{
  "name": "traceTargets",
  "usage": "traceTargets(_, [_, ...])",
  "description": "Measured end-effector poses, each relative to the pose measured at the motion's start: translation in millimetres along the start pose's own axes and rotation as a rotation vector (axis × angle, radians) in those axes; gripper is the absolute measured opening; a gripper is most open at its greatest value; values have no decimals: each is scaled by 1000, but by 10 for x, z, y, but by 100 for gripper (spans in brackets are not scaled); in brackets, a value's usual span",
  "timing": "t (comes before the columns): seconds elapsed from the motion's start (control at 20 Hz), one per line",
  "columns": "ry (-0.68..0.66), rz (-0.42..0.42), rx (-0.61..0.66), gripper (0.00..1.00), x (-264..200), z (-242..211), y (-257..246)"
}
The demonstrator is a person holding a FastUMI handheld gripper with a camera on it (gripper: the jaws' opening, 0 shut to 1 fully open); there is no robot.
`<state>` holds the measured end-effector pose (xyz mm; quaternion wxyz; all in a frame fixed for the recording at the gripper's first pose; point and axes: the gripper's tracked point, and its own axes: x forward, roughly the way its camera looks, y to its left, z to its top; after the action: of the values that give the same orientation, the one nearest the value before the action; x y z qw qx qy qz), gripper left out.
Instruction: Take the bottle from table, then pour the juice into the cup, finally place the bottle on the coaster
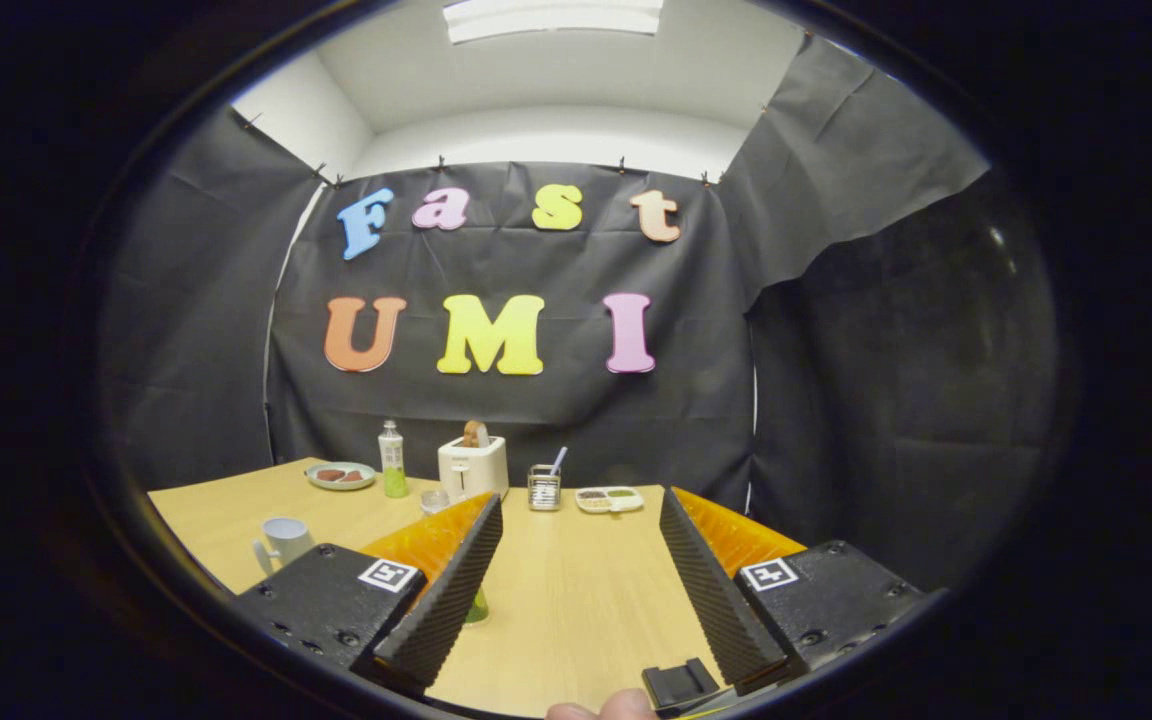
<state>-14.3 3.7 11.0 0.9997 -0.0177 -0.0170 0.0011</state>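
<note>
Currently, gripper: the gripper (581, 560) hovers over the table with its two ridged, wedge-shaped fingers spread wide apart and nothing between them but bare tabletop.
Table: one table (576, 600), smooth pale wood grain, flat top.
Bottle: one slim clear plastic bottle (393, 459) with a white cap, upright at the far side of the table, green juice in its lower part; it is well beyond the fingers, just beside the plate and left of the toaster.
Cup: one pale, rounded mug (282, 541) with a handle, near the table's left edge, just beside the left finger's housing.
Green thing: a small green round object (477, 607) peeks out from behind the left finger; what it is cannot be told.
Plate: one round plate (341, 475) holding brownish pieces.
Toaster: one white boxy toaster (473, 466) with a slice of bread standing in its slot.
Holder: one small square wire-patterned holder (544, 488) with a utensil handle sticking up.
Tray: one white oblong divided tray (609, 498) with food in its sections.
Fingertip: a person's fingertip (604, 708) shows at the very near edge, behind the fingers.
</note>
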Motion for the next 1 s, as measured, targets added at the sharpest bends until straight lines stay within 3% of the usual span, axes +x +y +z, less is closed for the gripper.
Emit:
traceTargets(0.45, [-8, 29, -6, 100, 28, -55, 180])
traceTargets(1.0, [98, 168, 18, 100, 427, -609, 898])
